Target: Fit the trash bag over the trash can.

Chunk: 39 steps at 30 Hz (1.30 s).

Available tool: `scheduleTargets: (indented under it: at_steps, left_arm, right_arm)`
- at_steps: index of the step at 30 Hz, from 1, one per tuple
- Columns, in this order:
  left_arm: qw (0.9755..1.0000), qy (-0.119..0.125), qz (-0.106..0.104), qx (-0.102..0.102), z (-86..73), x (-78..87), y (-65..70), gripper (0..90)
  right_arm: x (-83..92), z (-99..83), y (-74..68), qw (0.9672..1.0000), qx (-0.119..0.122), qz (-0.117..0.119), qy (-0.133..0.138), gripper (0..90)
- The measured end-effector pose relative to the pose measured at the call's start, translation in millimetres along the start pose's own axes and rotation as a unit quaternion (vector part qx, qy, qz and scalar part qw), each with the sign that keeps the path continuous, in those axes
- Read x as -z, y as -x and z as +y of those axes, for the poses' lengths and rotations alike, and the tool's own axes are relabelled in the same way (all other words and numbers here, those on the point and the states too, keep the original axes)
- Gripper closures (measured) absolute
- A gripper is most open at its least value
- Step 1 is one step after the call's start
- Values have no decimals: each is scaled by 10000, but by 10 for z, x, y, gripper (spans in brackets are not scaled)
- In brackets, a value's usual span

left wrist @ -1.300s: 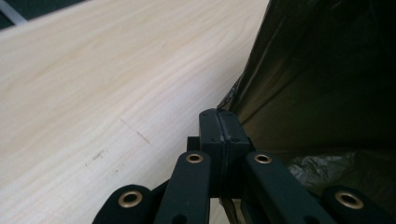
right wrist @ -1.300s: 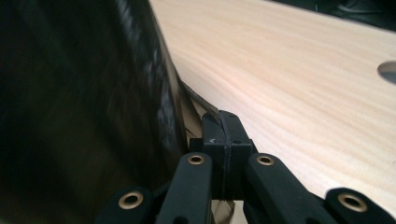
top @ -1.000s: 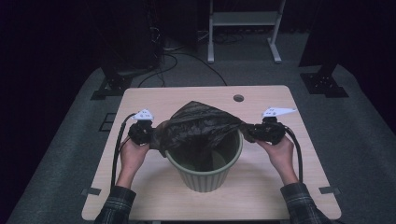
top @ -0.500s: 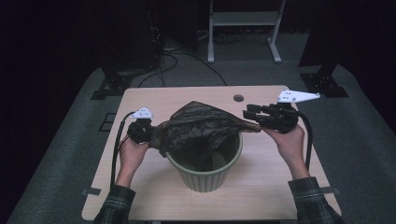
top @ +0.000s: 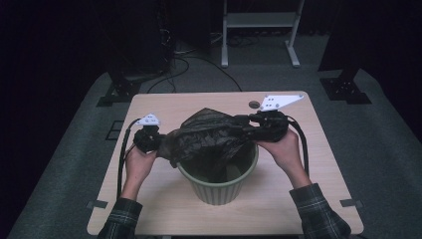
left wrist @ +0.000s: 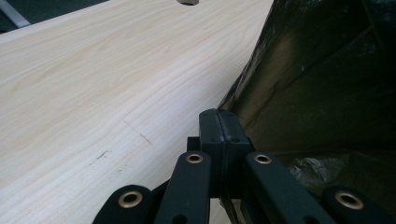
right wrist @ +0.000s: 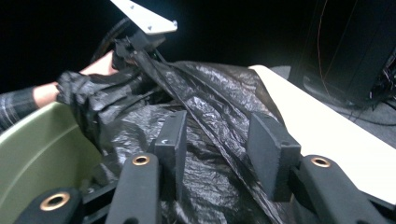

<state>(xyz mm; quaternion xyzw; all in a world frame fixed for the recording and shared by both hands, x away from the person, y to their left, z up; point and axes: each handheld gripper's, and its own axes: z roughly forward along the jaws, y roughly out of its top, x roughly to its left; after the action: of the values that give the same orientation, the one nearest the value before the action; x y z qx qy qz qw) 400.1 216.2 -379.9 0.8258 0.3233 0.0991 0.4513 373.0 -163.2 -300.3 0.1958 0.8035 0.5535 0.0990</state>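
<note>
Your left gripper stays clamped on the black bag over the green bin, but your right gripper, jaws just opening, seems to straddle it loosely, so that edge may slip.

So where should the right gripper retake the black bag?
On the bag's loose rim fold by the bin's right edge, coming in level from the right. The right gripper is open around a raised ridge of film there; the left gripper already pinches the opposite edge.

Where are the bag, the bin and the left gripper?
bag (top: 209,134), high view, on its crumpled top.
bin (top: 219,186), high view, on its green front wall.
left gripper (left wrist: 218,128), left gripper view, on its shut jaw tips.
</note>
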Motion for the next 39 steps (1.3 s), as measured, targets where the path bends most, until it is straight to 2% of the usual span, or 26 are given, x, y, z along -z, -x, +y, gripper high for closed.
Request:
scheduleTargets:
  at_steps: [3, 6, 7, 14, 22, 28, 33, 39]
  left_arm:
    - [10000, 0, -18, 44, 0, -3, -9, 900]
    - [10000, -16, -43, 43, -1, -4, -10, 900]
    - [10000, -17, -46, 34, -1, -4, -9, 900]
    - [10000, -36, -42, 32, -3, -5, -8, 900]
    - [10000, -65, -18, 22, 10, 7, 4, 900]
    - [10000, -81, -11, -35, 49, 36, 27, 900]
    - [9999, -92, -14, -57, 66, 53, 41, 900]
    - [9999, -101, -27, -67, 70, 54, 51, 900]
  right_arm:
    - [-43, -1, 4, 9998, 33, -134, -116, 672]
    - [-48, -4, 18, 9997, 37, -202, -114, 858]
    - [-43, -4, 15, 9997, 55, -225, -113, 895]
    - [78, -20, -65, 9999, 85, -98, 12, 898]
    - [297, -167, -275, 9998, 144, 98, 58, 899]
    - [423, -266, -485, 9994, 211, 254, 54, 900]
    - [501, -381, -618, 9981, 97, 599, 119, 900]
    - [501, -509, -787, 9956, 97, 927, 68, 900]
